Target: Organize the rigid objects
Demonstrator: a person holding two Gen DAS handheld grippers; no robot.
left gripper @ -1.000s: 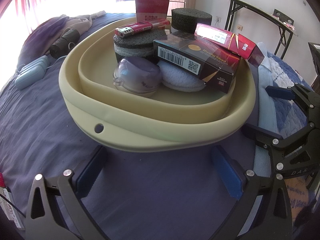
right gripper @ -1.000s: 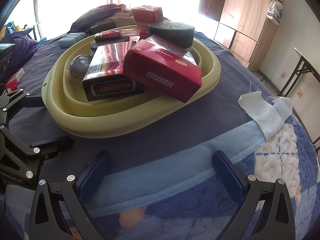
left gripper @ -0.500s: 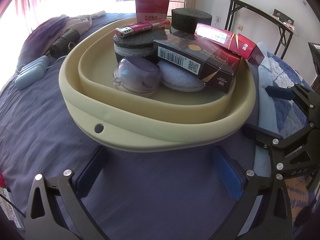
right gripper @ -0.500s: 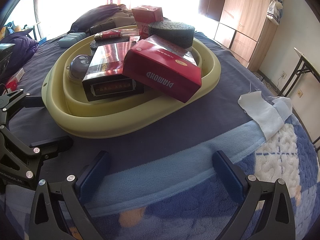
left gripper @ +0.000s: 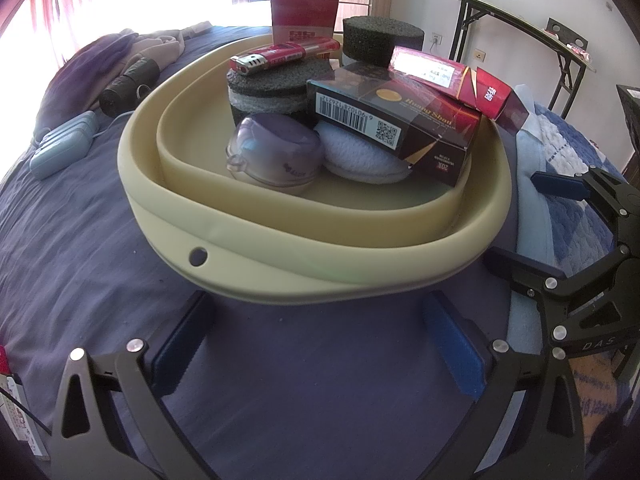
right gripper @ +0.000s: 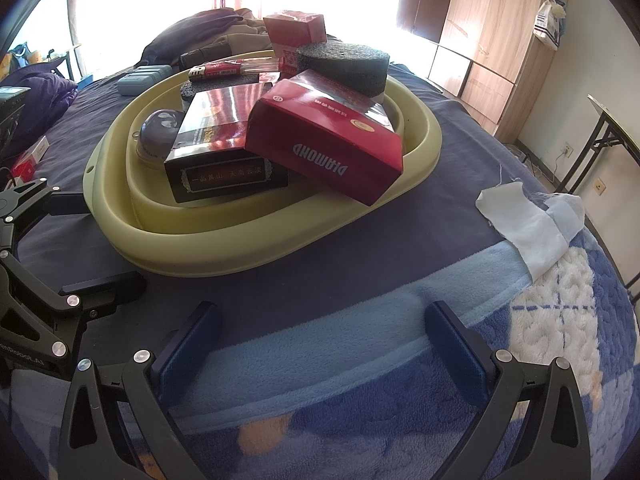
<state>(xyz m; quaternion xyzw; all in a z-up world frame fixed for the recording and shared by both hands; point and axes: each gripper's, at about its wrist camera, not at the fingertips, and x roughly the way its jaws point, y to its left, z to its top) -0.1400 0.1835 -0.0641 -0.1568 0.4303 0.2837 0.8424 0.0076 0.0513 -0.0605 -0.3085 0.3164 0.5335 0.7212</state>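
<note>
A pale yellow basin (left gripper: 304,248) (right gripper: 224,256) rests on the bed and holds a pile of objects. Inside are a black carton (left gripper: 396,128) (right gripper: 224,160), a red DIAMOND carton (right gripper: 328,144) (left gripper: 448,76), a lighter (left gripper: 280,56) on a dark foam disc (left gripper: 268,88), a taller foam block (right gripper: 348,64), a small red box (left gripper: 304,12), a purple dome (left gripper: 276,152) and a white pad (left gripper: 360,156). My left gripper (left gripper: 320,344) is open just short of the basin's near rim, with nothing between its fingers. My right gripper (right gripper: 324,352) is open over the blue blanket, also with nothing in it.
A blue case (left gripper: 64,148) and dark clothes (left gripper: 120,80) lie left of the basin. A white cloth (right gripper: 528,216) lies on the patterned blanket (right gripper: 560,320) to the right. A wooden wardrobe (right gripper: 492,32) and a folding table (left gripper: 520,20) stand beyond the bed.
</note>
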